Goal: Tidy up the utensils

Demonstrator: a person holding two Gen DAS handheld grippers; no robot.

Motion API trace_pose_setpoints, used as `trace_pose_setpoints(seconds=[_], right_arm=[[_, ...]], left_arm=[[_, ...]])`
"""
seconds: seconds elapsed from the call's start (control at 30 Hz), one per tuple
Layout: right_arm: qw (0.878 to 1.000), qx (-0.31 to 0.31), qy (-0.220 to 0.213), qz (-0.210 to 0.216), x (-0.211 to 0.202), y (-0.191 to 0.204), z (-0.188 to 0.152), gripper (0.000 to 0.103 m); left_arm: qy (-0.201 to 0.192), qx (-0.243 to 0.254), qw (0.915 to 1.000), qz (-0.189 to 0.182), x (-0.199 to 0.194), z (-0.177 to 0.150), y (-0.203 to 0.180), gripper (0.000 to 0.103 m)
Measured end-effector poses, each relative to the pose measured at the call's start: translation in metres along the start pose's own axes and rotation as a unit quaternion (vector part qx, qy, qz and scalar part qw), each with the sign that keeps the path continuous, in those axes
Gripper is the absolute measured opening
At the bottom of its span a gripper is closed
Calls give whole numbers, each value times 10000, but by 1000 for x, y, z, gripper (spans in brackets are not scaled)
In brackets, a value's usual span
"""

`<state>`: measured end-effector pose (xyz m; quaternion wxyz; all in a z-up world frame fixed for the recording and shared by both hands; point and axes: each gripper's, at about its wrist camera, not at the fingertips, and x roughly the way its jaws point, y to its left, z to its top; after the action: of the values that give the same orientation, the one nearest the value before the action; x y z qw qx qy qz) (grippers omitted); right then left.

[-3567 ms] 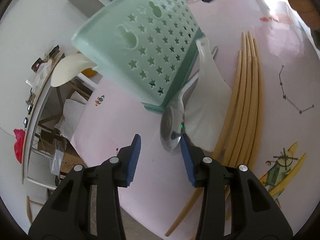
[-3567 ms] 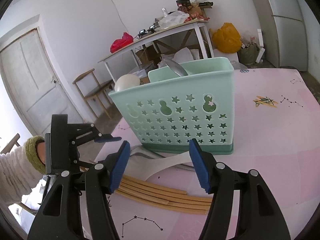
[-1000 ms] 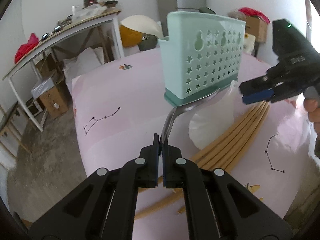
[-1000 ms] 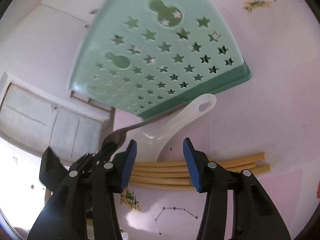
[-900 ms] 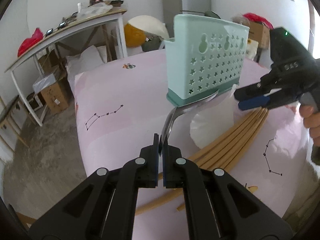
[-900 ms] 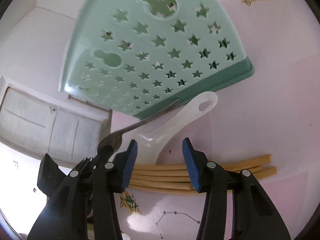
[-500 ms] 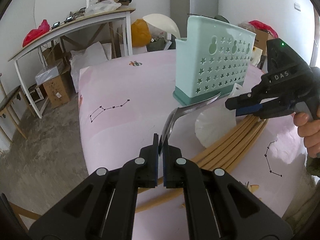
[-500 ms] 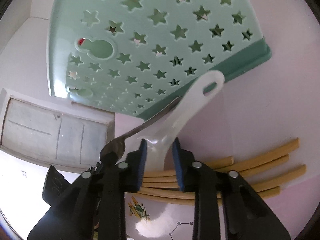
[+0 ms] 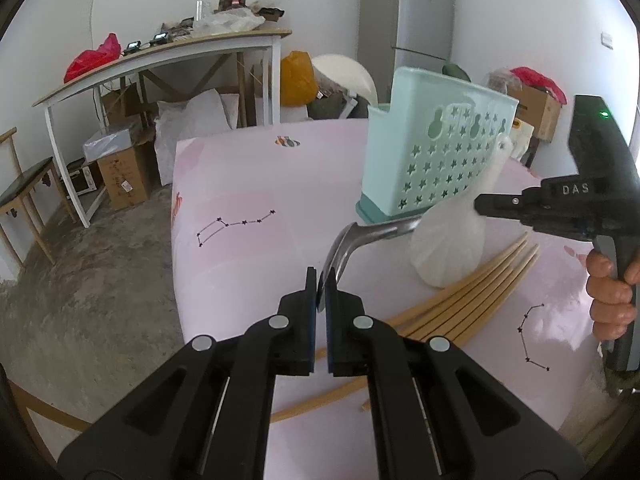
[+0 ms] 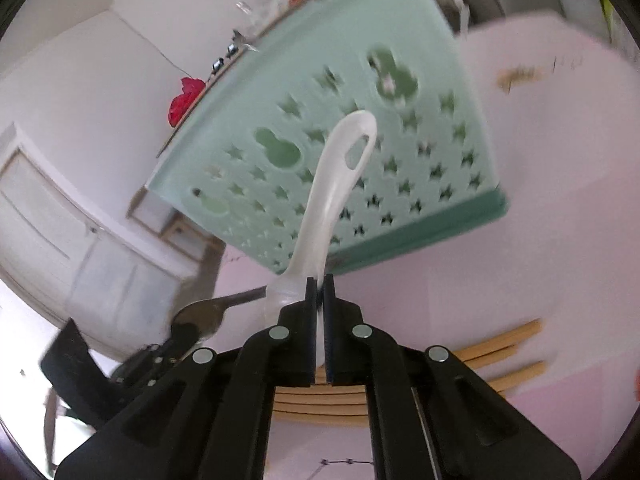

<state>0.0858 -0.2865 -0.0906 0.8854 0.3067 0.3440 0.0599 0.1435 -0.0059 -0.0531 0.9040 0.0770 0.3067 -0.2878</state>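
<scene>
Pink table (image 9: 248,184) with little constellation doodles is my work surface, cluttered room behind it with a white side table and a grey fridge. From my left wrist view, my left claw (image 9: 319,292) is pressed together on the bowl end of a metal spoon (image 9: 360,236), whose handle runs off toward the foot of the mint caddy (image 9: 432,164) with star cutouts, standing upright on the table. Just right of the spoon, a white rice paddle (image 9: 452,240) is lifted off the table, pinched by my right claw (image 9: 480,203) coming in from the right. Wooden chopsticks (image 9: 472,292) lie in a bundle on the table below it.

Right wrist view now, a bit blurry: my right claw (image 10: 319,286) is clamped tight on the neck of the paddle (image 10: 332,192), handle pointing up across the caddy (image 10: 400,128). Spoon (image 10: 208,312) is at lower left, in the left claw (image 10: 176,336). Chopsticks (image 10: 500,340) sit on the table (image 10: 560,200) underneath.
</scene>
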Motion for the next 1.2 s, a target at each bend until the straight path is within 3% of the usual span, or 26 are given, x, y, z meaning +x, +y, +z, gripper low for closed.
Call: trace_pose_setpoints(seconds=[0.37,0.7,0.83,0.97,1.2], right_arm=[[9973,-82,-734,19,-63,-6,18,3],[9937,204,-1082,226,-107,-35,19,3],[9926,309,-1100,406,-116,-42,15,3],[9910,413,-1131,578,-119,-49,14,3],[9894,543,-1076,808,-119,-56,11,3]], left_arm=[[-520,-80,9977,431,-55,21,-1,1],[-1280,99,9883,822,-120,87,-10,1],[-1688,567,9787,1019,-133,124,-29,1],[-1968,1214,9625,1415,-127,158,-53,1],[-1602,2252,9431,1851,-68,177,-85,1]])
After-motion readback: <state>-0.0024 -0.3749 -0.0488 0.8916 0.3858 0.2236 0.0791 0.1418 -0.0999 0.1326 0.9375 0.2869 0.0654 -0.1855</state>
